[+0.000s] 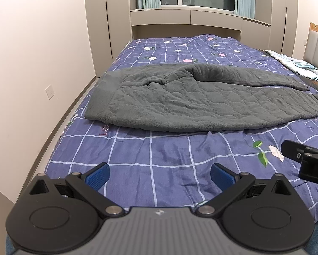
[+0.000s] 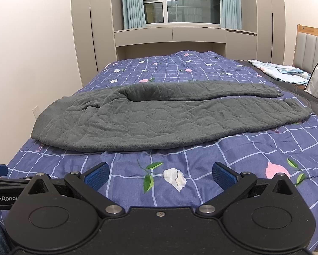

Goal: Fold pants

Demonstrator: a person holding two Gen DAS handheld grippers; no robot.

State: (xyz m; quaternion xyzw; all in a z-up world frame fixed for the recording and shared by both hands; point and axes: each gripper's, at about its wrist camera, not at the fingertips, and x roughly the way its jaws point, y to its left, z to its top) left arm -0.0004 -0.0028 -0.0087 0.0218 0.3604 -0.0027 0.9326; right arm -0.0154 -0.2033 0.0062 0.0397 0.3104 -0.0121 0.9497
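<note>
Both grippers, left gripper and right gripper, spread apart and empty at lower frame; grey pants across mid-frame on bed: risk of pinching quilt along with thick fleece.

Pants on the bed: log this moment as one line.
pants: grey, flat across bed, legs side by side | left claw: open, empty | right claw: open, empty

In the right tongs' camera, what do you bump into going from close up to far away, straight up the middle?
Right tongs → white flower printed on the blue checked quilt → grey fleecy pants → more quilt → beige cabinet → window.
</note>
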